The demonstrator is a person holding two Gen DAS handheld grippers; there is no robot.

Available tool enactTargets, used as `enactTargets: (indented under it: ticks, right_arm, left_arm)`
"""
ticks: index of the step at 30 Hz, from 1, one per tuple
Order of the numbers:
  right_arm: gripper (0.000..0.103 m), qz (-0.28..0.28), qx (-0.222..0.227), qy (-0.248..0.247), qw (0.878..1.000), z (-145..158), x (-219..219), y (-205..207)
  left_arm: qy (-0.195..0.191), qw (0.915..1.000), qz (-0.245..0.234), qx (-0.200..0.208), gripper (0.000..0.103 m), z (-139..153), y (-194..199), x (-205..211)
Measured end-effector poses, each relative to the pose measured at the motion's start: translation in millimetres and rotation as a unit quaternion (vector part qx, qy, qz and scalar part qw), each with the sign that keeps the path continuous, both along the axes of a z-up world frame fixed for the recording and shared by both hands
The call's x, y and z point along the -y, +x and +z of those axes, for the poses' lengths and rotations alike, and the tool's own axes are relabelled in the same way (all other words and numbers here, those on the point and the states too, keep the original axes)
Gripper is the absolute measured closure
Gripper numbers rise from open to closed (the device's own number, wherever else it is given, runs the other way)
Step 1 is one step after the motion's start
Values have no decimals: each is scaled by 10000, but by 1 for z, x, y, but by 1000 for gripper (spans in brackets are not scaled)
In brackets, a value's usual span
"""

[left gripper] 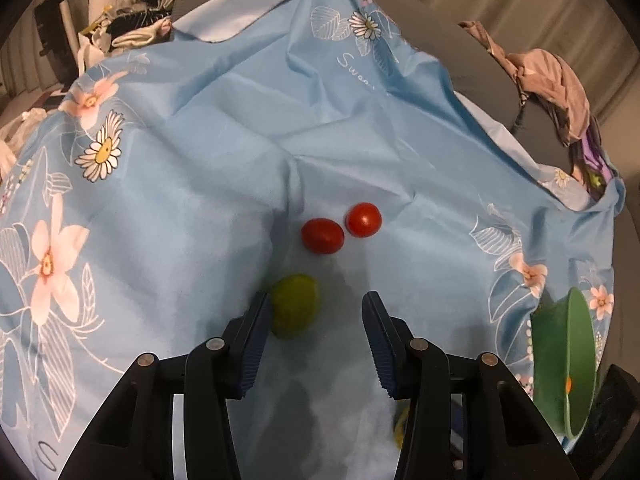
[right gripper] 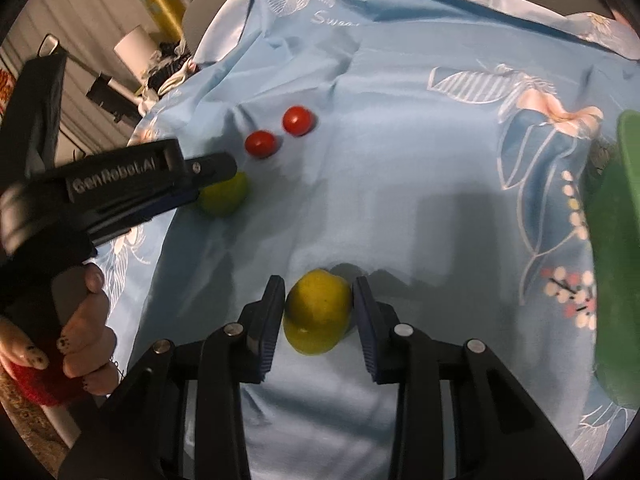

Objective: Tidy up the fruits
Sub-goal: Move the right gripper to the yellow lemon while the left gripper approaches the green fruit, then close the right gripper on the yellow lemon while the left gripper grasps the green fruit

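R gripper (right gripper: 316,312) is down on the blue floral cloth (right gripper: 400,184) w/ a yellow lemon (right gripper: 318,312) sitting right between its fingers. Both pads are at the fruit's sides, the right one looks pressed against the skin, the left one touching or a hair off; can't tell if it's truly clamped yet. Jaws are about lemon-width apart, so partly closed around it. Lemon rests on the cloth.

L gripper (left gripper: 316,312) is wide open, nothing gripped. A green lime (left gripper: 294,306) lies on the cloth just inside its left finger (left gripper: 256,332), touching or nearly touching that pad; the other finger is well apart from it. In the R wrist view the same L gripper (right gripper: 218,182) comes in from the left, fingertip over the lime (right gripper: 226,196), w/ a hand (right gripper: 86,324) w/ painted nails on its handle.

Two red tomatoes (left gripper: 340,228) sit side by side on the cloth just beyond the lime, nearly touching each other; seen also in the R view (right gripper: 280,132), farther up the cloth.

A green bowl (left gripper: 568,364) stands at the right edge of the cloth, near the R gripper's side; also at the right edge of the R view (right gripper: 616,240). Inside not clear enough to tell what it holds.

Piled clothes (left gripper: 132,28) in the background past the cloth.
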State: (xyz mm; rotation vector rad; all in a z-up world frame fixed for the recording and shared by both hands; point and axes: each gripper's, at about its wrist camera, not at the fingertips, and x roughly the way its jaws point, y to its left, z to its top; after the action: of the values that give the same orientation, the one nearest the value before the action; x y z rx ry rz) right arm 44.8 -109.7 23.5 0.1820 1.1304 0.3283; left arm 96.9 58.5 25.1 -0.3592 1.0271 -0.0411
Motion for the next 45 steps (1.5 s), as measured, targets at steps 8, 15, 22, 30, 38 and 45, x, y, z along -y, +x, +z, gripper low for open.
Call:
enactTargets:
  ticks: [8,15,22,30,38,45]
  right_arm:
    - [72,-103,15,76,9999,2,11,0]
    - [69,126,-8,-46,9999,0,-4,1]
    - [68,174,-64,-7,9998,-3,-5,3]
    - [62,249,-158,-95,9995,-5,-8,2]
    - [64,281,-205,-270,9990,-14,-12,5]
    - [65,139,-143,-242,9995,-14,-6,12]
  left_arm:
    - [368,9993,0,86,56,-3,2,9]
    - [508,9985,-102,-172,63,-20,11,20]
    - [420,9987,27,-275,71,-25,13,17]
    - [260,9996,108,36,71,-4,8,6]
    - [158,9999,63,14,71,-10,26,15]
    - [514,9986,136,-40,65,-14,33,26]
